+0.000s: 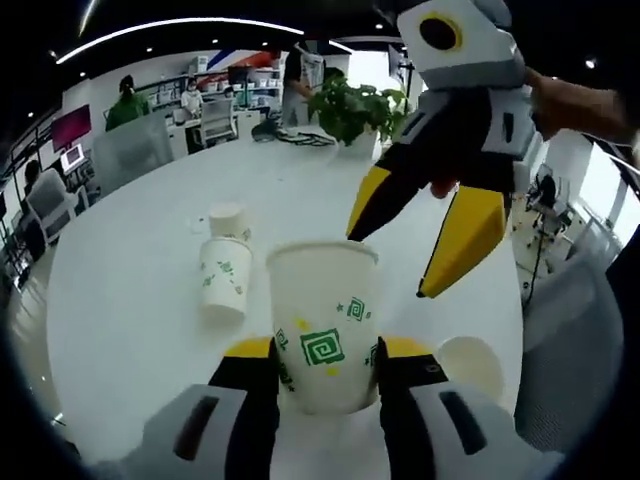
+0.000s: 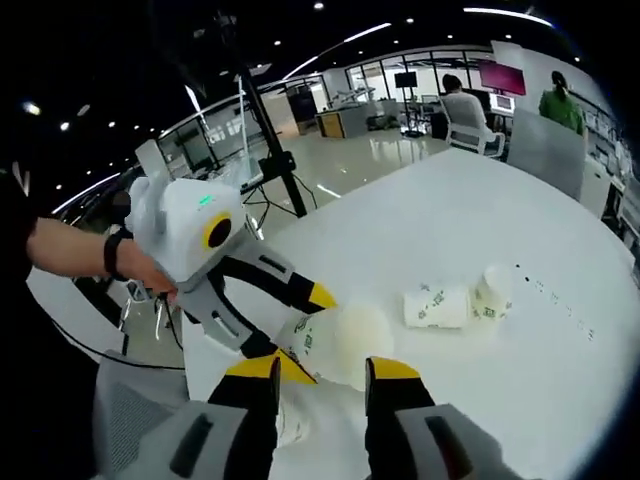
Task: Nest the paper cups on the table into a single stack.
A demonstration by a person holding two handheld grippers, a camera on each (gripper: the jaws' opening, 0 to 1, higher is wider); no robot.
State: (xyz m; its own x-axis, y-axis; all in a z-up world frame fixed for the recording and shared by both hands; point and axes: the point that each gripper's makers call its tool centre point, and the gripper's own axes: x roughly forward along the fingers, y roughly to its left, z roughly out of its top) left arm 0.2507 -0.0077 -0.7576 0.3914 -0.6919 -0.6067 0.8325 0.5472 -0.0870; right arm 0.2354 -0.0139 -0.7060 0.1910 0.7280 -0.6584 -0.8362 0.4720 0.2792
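While my left tongs [image 1: 325,365] clench 1 upright cup [image 1: 322,325] and my right tongs [image 1: 385,265] hang released above its rim, I judge the next move is fetching the 2 cups [image 1: 225,265] lying behind on the table [image 1: 120,330].

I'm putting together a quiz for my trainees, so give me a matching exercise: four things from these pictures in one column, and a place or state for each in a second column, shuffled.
Things
1. potted plant
2. right gripper
3. cup with the green square
4. cup at the left

Places or states
A. lying on its side
B. fingers open, holding nothing
C. gripped by the left gripper
D. standing at the far edge of the table

Pairs: 1-D, 2-B, 3-C, 4-A
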